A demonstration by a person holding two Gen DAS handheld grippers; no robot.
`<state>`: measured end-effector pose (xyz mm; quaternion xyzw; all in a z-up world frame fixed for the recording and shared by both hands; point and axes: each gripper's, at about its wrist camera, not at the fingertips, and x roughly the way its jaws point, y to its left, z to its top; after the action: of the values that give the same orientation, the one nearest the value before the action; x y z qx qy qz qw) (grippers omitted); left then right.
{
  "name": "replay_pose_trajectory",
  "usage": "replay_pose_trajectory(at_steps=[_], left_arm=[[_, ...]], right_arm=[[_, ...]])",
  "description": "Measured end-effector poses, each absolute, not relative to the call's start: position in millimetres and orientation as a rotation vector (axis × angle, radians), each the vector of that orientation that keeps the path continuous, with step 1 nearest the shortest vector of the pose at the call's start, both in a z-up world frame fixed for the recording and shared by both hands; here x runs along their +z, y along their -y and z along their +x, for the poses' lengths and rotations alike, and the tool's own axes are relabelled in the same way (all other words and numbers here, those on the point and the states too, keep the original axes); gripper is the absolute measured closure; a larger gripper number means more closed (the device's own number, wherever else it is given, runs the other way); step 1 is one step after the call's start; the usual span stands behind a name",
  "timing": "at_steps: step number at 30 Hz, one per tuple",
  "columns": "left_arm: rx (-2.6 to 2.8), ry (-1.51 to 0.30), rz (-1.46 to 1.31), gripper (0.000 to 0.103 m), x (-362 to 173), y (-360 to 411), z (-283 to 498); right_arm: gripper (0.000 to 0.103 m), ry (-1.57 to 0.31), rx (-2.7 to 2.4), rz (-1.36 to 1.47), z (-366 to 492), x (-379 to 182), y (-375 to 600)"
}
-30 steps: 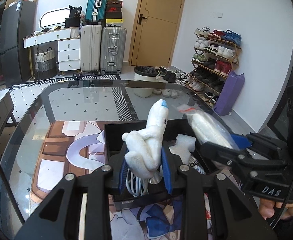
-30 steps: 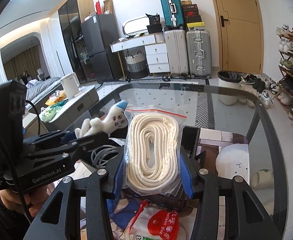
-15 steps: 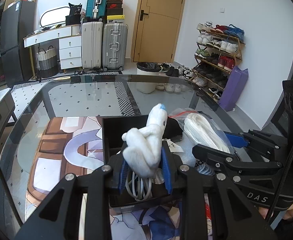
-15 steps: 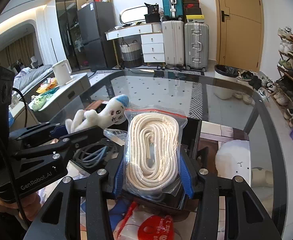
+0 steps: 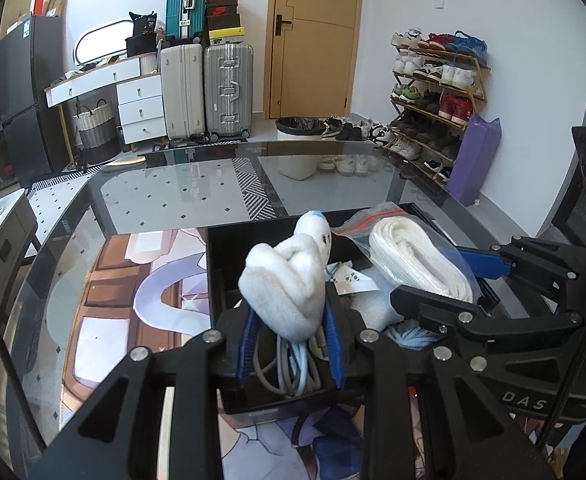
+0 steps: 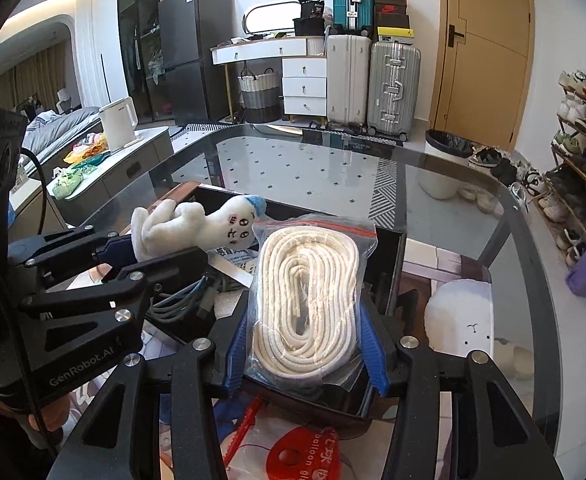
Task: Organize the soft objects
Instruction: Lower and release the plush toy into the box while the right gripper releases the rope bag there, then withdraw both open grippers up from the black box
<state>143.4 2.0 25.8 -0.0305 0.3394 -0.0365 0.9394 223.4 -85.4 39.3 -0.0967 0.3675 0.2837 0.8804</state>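
A white plush toy (image 5: pixel 289 280) with a blue tip sticks up between the blue pads of my left gripper (image 5: pixel 289 332), which is shut on it above the black box (image 5: pixel 221 256). Seen from the right wrist, the plush (image 6: pixel 197 228) points right and the left gripper (image 6: pixel 153 248) pinches its body. My right gripper (image 6: pixel 305 344) has a clear zip bag of coiled white rope (image 6: pixel 305 280) between its pads. Its jaws are opening, and the pads still touch the bag's sides. The bag's lower end rests in the box (image 6: pixel 389 248). Grey cables (image 5: pixel 293 364) lie in the box under the plush.
The box stands on a printed mat (image 5: pixel 133 304) on a glass table (image 5: pixel 181 196). A red balloon packet (image 6: pixel 305 452) lies at the near edge. A white round object (image 6: pixel 461 320) sits right of the box. Paper labels and foam fill the box's middle.
Both grippers have come lower over the box, and the rope bag now sits down in it. The right gripper's pads stand slightly wider apart. The plush stays gripped.
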Motion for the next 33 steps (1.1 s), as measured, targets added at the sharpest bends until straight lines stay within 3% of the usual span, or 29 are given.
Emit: replay_pose_trajectory(at_steps=[3, 5, 7, 12, 14, 16, 33], left_arm=[[-0.086, -0.704, -0.063, 0.069, 25.7, -1.9, 141.5], [-0.1, -0.7, -0.065, 0.062, 28.9, -1.7, 137.6], [-0.1, -0.686, -0.056, 0.048, 33.5, -0.7, 133.2], [-0.103, -0.664, -0.018, 0.044, 40.0, 1.5, 119.4], [-0.105, -0.657, -0.012, 0.032, 42.0, 2.0, 114.4], [-0.097, -0.635, -0.013, 0.002, 44.0, 1.8, 106.5], [-0.088, -0.626, 0.001, 0.0, 36.8, 2.9, 61.2]], right_arm=[[0.037, -0.758, 0.617, -0.177, 223.0, 41.8, 87.7], [0.034, -0.711, 0.599, -0.176, 217.4, 47.1, 93.6], [0.023, -0.681, 0.587, -0.173, 210.4, 53.5, 100.1], [0.006, -0.633, 0.569, -0.156, 192.3, 65.4, 123.8], [0.002, -0.619, 0.565, -0.147, 182.8, 68.6, 134.6], [0.001, -0.627, 0.576, -0.136, 175.4, 70.3, 142.6], [0.001, -0.728, 0.632, -0.128, 137.5, 52.5, 169.7]])
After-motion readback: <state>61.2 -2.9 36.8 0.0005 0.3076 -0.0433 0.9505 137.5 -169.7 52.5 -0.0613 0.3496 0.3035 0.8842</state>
